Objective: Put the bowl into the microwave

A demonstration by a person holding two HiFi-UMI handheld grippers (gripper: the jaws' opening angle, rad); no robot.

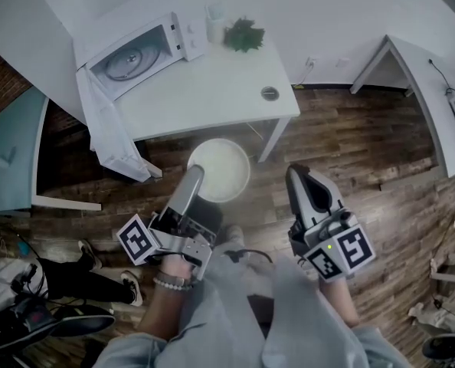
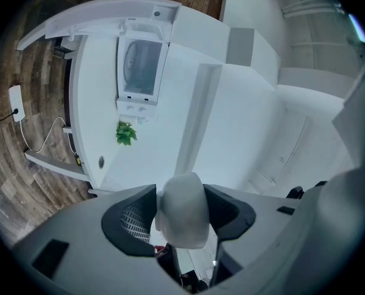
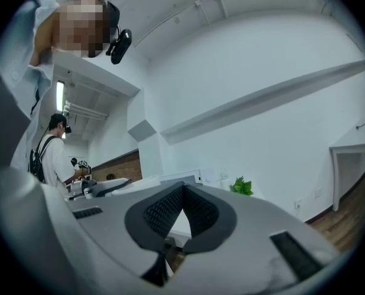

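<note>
The person's pale sleeves fill the bottom of the head view, and a hand in each bears a gripper with its marker cube. The left gripper (image 1: 195, 173) reaches forward and is clamped on the near-left rim of a white bowl (image 1: 220, 169). The bowl sits open side up, just past the fingertips, over the wooden floor (image 1: 350, 159). In the left gripper view the bowl's (image 2: 184, 195) wall stands edge-on between the two dark pads (image 2: 133, 220). Both pads press against it, one on each side, and the rest of the bowl bulges out beyond the left gripper (image 2: 179, 217).

The right gripper (image 1: 296, 176) is held beside the bowl, apart from it. In its own view the right gripper (image 3: 181, 192) has its jaws brought together at the tips, with nothing between them.

The bowl is in front of the white table (image 1: 212, 98), near the table's front edge and well apart from the microwave (image 1: 147, 48) at the far left corner. The microwave's door (image 1: 112, 136) hangs open, showing the glass turntable (image 1: 128, 61). A small green plant (image 1: 243, 34) stands on the table to the microwave's right.
</note>
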